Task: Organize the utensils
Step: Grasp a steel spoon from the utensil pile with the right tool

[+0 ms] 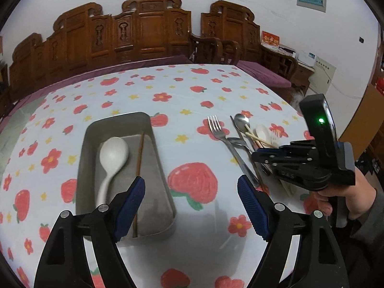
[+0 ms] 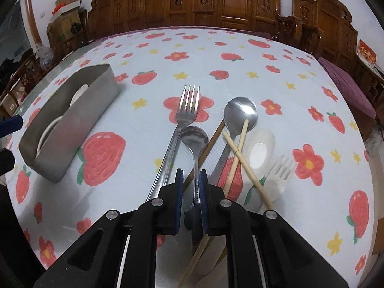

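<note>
Near the table's right edge, a small steel spoon (image 2: 195, 136) is clamped by the right gripper (image 2: 191, 193) (left gripper (image 1: 191, 206) released over the grey metal tray (image 1: 91, 129)); crossed bamboo chopsticks (image 2: 242, 153) could be dragged when lifted.

My left tongs (image 1: 191, 192) gape over the tablecloth (image 1: 168, 91), gripping nothing.
Under my left finger (image 1: 134, 199) sits the metal tray (image 1: 165, 192) with a white spoon (image 1: 112, 158) and a brown chopstick (image 1: 139, 158); ahead to the right, the fork (image 1: 217, 129) and other loose cutlery, my right tongs (image 1: 258, 154) over them.
</note>
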The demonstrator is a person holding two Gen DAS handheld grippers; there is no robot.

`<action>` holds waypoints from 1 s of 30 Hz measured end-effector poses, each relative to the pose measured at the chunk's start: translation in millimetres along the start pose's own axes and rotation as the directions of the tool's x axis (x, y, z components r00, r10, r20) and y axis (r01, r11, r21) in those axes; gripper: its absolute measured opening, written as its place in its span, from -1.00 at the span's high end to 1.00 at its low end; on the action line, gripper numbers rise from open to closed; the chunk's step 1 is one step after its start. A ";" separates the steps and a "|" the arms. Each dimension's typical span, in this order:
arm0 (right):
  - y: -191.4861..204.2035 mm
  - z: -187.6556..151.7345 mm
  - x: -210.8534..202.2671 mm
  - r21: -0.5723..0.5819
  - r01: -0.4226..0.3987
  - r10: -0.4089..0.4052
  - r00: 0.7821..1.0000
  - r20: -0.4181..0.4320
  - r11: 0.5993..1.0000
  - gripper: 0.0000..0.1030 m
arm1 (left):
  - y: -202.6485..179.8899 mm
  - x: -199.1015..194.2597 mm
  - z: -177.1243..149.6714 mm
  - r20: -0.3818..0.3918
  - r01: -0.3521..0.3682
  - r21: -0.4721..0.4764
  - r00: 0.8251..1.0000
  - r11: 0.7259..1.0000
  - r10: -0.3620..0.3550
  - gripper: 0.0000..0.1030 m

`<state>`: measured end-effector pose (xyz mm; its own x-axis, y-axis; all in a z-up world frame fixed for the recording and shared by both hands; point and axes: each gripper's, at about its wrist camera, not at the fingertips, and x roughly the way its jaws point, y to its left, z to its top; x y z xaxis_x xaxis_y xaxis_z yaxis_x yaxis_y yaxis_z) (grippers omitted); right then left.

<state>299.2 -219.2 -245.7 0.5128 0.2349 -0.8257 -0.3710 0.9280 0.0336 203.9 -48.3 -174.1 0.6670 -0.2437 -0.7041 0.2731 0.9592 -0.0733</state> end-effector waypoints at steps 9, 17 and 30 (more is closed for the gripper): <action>1.0 2.2 9.8 -0.007 0.012 -0.012 1.000 -0.023 1.000 0.72 | -11.6 8.3 -5.7 -0.018 0.004 0.026 1.000 1.000 -0.003 -0.47; -7.8 3.7 -6.8 0.043 -0.034 0.033 0.999 0.022 0.998 0.91 | -22.8 12.4 -7.4 -0.016 -0.002 0.043 1.000 0.999 0.003 -0.47; -45.5 5.0 -32.7 0.133 -0.054 0.039 0.993 0.113 0.990 0.91 | -48.1 43.2 3.3 -0.070 -0.003 0.069 0.998 0.998 0.008 -0.47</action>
<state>303.2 -267.7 -217.5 0.5821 0.3021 -0.7549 -0.2916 0.9442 0.1530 221.9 -105.5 -198.6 0.6191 -0.2256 -0.7522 0.3182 0.9478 -0.0224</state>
